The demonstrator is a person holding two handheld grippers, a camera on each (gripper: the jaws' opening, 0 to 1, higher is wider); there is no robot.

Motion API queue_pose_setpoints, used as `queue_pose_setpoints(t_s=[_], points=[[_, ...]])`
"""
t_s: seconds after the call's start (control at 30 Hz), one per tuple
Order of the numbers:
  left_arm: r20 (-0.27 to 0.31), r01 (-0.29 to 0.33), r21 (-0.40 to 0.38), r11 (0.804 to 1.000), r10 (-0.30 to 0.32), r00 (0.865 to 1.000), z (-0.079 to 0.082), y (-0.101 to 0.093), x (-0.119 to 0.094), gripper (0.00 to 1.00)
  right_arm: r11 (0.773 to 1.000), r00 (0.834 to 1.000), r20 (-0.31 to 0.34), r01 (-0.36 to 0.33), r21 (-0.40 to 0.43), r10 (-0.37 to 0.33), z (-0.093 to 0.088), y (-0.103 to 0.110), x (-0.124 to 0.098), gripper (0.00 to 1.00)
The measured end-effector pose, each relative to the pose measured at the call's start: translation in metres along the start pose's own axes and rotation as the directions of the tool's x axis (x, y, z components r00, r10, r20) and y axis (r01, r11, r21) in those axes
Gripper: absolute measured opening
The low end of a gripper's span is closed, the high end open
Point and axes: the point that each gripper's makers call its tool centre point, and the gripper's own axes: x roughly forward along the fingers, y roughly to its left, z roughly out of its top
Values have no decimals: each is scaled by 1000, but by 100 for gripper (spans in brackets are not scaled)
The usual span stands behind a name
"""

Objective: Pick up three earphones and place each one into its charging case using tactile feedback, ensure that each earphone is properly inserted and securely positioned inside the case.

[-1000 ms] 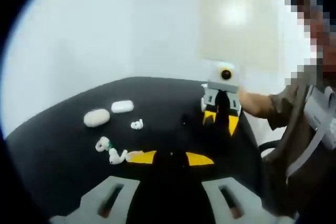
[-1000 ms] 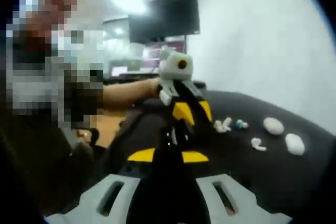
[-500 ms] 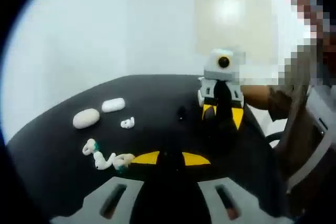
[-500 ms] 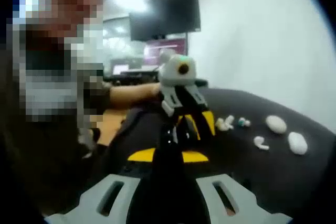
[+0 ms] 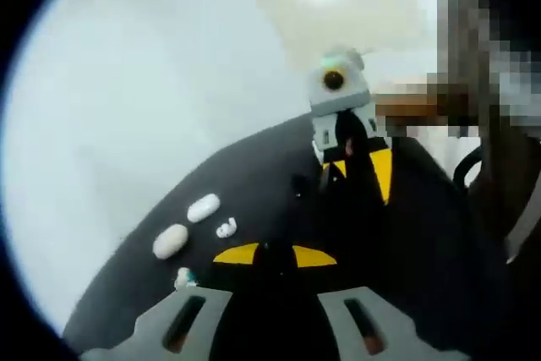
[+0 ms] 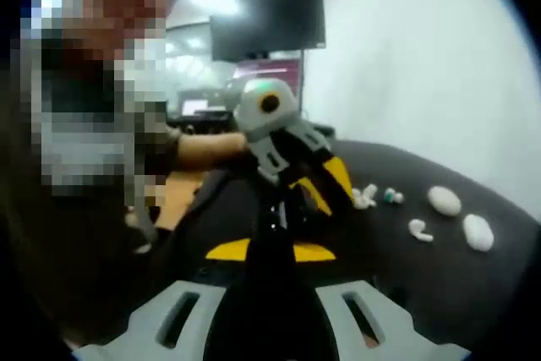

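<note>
Two white oval charging cases (image 5: 203,207) (image 5: 170,240) lie shut on the black table (image 5: 254,175). Beside them lies a white earphone (image 5: 226,228), and a green-tipped earphone (image 5: 183,277) lies nearer my left gripper (image 5: 270,251), whose jaws stand together with nothing between them. In the right gripper view the cases (image 6: 444,200) (image 6: 478,232) lie far right, with earphones (image 6: 416,229) (image 6: 363,198) (image 6: 390,197) to their left. My right gripper (image 6: 270,238) is shut and empty. Both grippers hover above the table, facing each other.
A person's forearm (image 6: 203,150) holds the tilted left gripper body (image 6: 266,112) in the right gripper view. The right gripper body (image 5: 338,99) hangs above the table's far side. A white wall (image 5: 127,107) stands behind. A dark screen (image 6: 266,27) hangs in the background.
The left gripper has rolled and tilted, so its view now shows the table slanted. In the right gripper view its body leans over to the left. The earphones and cases lie where they were.
</note>
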Motion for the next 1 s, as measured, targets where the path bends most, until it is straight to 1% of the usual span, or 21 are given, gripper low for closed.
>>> queue_pose_setpoints(t_s=[0.13, 0.2, 0.33, 0.43, 0.47, 0.53, 0.6, 0.63, 0.67, 0.7, 0.77, 0.8, 0.83, 0.87, 0.9, 0.93, 0.97, 1.0], points=[[-10, -1, 18, 1000, 1, 1000, -3, -2, 0, 11, 1000, 1000, -3, 0, -4, 0, 0, -1, 0, 18], [-16, -28, 57, 998, 29, 999, -3, 2, -2, 11, 1000, 1000, -4, 0, -6, 0, 0, -1, 0, 18], [-13, -31, 45, 999, 31, 999, -3, 3, -3, 11, 1000, 1000, -6, 0, -10, 0, 0, -1, 0, 18], [-15, -59, 82, 995, 61, 998, -2, 5, -4, 10, 1000, 1000, -8, 1, -11, -1, -1, -2, 0, 18], [-14, -67, 105, 992, 69, 998, -1, 5, -5, 9, 1000, 1000, -8, 1, -12, -1, -1, -2, 1, 18], [-5, -64, 105, 992, 65, 998, 0, 4, -6, 9, 1000, 1000, -9, 1, -12, -1, -1, -1, 1, 18], [-5, -48, 76, 996, 48, 999, -1, 3, -6, 10, 1000, 1000, -9, 0, -11, -1, -1, -1, 1, 18], [-6, -51, 70, 996, 51, 999, -1, 5, -7, 10, 1000, 1000, -9, 0, -11, -1, -1, -2, 1, 18], [-17, -74, 9, 997, 74, 997, -5, 11, -9, 11, 1000, 1000, -10, 1, -11, -1, -1, -2, 0, 18], [-15, -69, -34, 997, 68, 998, -6, 14, -11, 12, 1000, 1000, -10, 0, -13, 0, -1, -3, 0, 18], [-8, -71, -153, 986, 71, 997, -8, 22, -20, 14, 1000, 1000, -10, 0, -11, 0, -1, -3, 0, 18], [-1, -57, -187, 981, 57, 998, -8, 23, -23, 14, 1000, 1000, -10, -1, -11, 1, -1, -3, 0, 18], [7, -39, -248, 968, 42, 999, -10, 24, -28, 14, 1000, 1000, -10, -1, -12, 1, -1, -2, 0, 18], [8, -44, -302, 952, 49, 999, -12, 28, -32, 14, 1000, 1000, -10, -1, -12, 1, -1, -3, 0, 18], [7, -57, -341, 938, 63, 998, -14, 35, -36, 14, 1000, 1000, -10, -1, -12, 1, -1, -3, 0, 18], [7, -69, -387, 919, 78, 997, -17, 40, -37, 12, 1000, 1000, -10, -2, -11, 2, -1, -2, 0, 18], [-3, -84, -450, 889, 93, 996, -20, 46, -37, 10, 1000, 1000, -10, -3, -10, 3, -1, -2, 0, 18], [-12, -68, -492, 868, 71, 997, -24, 46, -36, 9, 1000, 1000, -10, -3, -9, 3, -1, -2, 0, 18]])
